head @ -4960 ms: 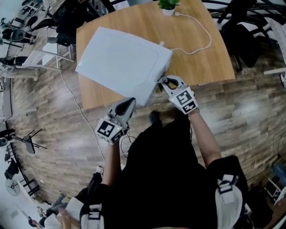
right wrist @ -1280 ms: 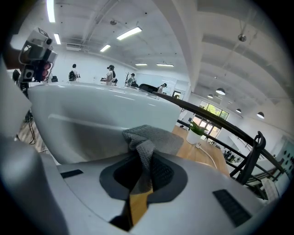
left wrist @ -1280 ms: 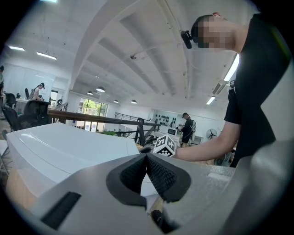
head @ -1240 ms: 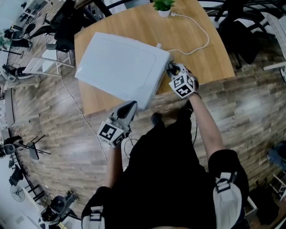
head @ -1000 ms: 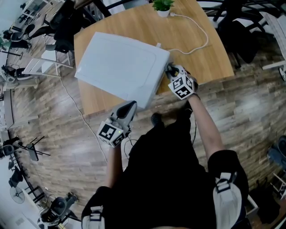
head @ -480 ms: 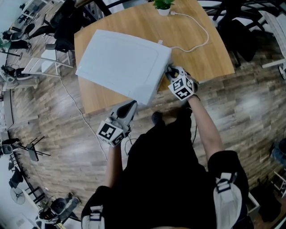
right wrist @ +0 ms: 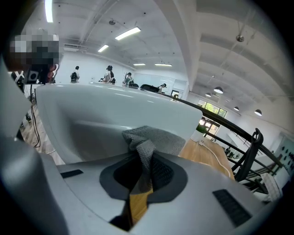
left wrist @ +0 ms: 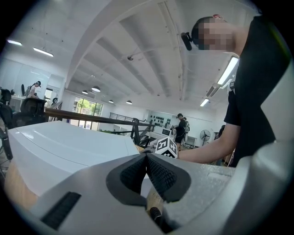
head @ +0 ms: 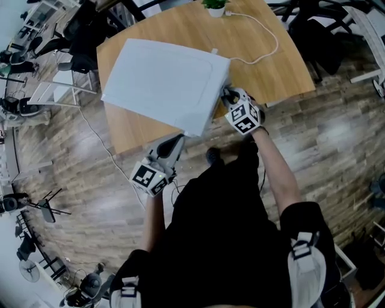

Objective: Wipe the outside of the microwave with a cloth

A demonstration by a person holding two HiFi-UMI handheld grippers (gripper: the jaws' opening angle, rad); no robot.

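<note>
A white microwave [head: 162, 81] stands on a wooden table [head: 277, 69]. My right gripper [head: 227, 96] is against the microwave's right side wall, shut on a grey knitted cloth. In the right gripper view the cloth [right wrist: 154, 137] bunches out of the gripper [right wrist: 144, 160] and presses on the white wall [right wrist: 101, 114]. Off the table's front edge, below the microwave's near corner, my left gripper [head: 177, 140] points upward. Its pads meet with nothing between them in the left gripper view, where the gripper [left wrist: 146, 157] faces the microwave [left wrist: 59, 147].
A white cable [head: 264, 36] runs across the table from a small potted plant [head: 215, 6] at the far edge. Black chairs [head: 316, 30] stand at the right. More chairs and gear crowd the upper left. A thin cord [head: 99, 141] trails on the wooden floor.
Since five seconds ago my right gripper has slid with the cloth from the microwave's near corner further along its right side. Over the last second it has barely moved. The left gripper has stayed put.
</note>
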